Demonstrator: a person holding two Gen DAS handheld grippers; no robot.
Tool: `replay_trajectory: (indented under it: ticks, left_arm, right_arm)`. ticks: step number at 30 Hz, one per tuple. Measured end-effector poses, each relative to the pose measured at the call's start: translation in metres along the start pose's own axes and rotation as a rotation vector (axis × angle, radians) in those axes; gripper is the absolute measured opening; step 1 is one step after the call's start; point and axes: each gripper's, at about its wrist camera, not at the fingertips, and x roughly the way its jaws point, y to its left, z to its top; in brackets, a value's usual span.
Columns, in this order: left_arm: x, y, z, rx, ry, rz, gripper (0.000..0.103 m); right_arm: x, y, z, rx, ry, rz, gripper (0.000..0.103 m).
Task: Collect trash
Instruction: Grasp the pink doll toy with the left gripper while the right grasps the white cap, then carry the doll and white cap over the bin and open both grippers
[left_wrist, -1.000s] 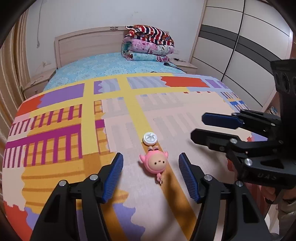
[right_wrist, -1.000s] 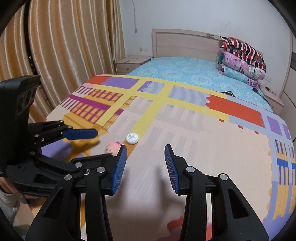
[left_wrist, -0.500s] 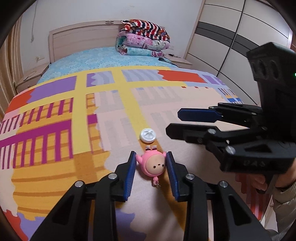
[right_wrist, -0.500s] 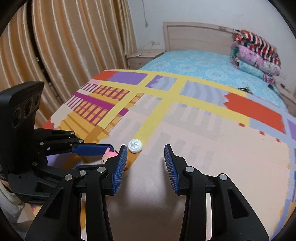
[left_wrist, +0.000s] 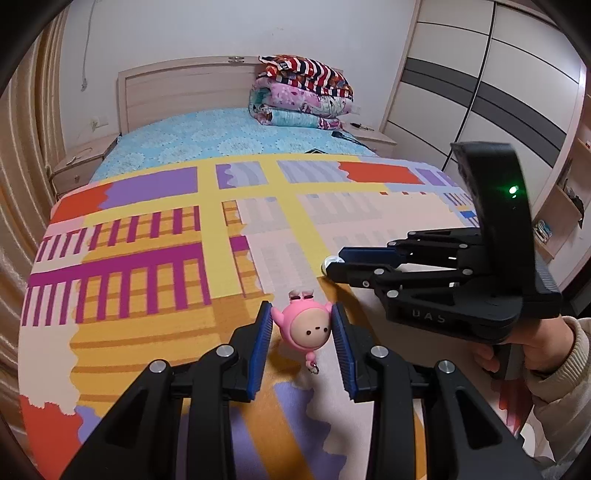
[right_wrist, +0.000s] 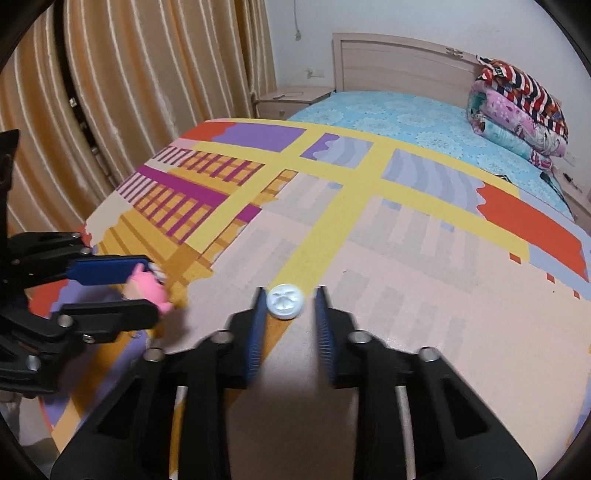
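A pink doll keychain (left_wrist: 306, 332) lies on the colourful patterned mat (left_wrist: 147, 258) covering the bed. My left gripper (left_wrist: 301, 308) is shut on it, one blue pad against each side of its head. In the right wrist view the doll (right_wrist: 146, 290) shows between the left gripper's fingers (right_wrist: 151, 288). A white round bottle cap (right_wrist: 285, 301) lies just beyond the doll. My right gripper (right_wrist: 290, 295) straddles the cap with its jaws closing; the left pad is at the cap's edge and a small gap shows at the right pad. From the left wrist view the right gripper (left_wrist: 334, 264) hides most of the cap (left_wrist: 328, 263).
A stack of folded quilts (left_wrist: 303, 96) sits by the wooden headboard (left_wrist: 184, 85) at the far end. Curtains (right_wrist: 129, 92) hang on one side and a wardrobe (left_wrist: 498, 92) stands on the other. A person's hand (left_wrist: 532, 347) holds the right gripper near the bed's edge.
The left jaws closed onto the pink doll. The right gripper moved forward and down over the white cap, and its jaws have narrowed around it.
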Motion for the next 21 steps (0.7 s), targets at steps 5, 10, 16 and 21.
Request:
replay_trajectory:
  ticks: [5,10,16,21]
  left_arm:
    - [-0.014,-0.005,-0.002,0.009,-0.021,-0.010,0.032]
    - [-0.028,-0.016,-0.010,0.027,-0.034,-0.016,0.032]
    - [-0.045,-0.029,-0.017,0.042,-0.054,-0.017,0.032]
    - [-0.061,-0.045,-0.033,0.072,-0.061,-0.025,0.032]
  right_arm:
    - [-0.013,0.004,-0.004,-0.012,-0.017,-0.016,0.021]
    - [-0.029,0.006,-0.011,-0.008,-0.030,-0.027,0.021]
    - [-0.057,0.014,-0.027,-0.019,-0.051,-0.039,0.021]
    - [-0.089,0.026,-0.043,-0.038,-0.088,-0.068,0.021]
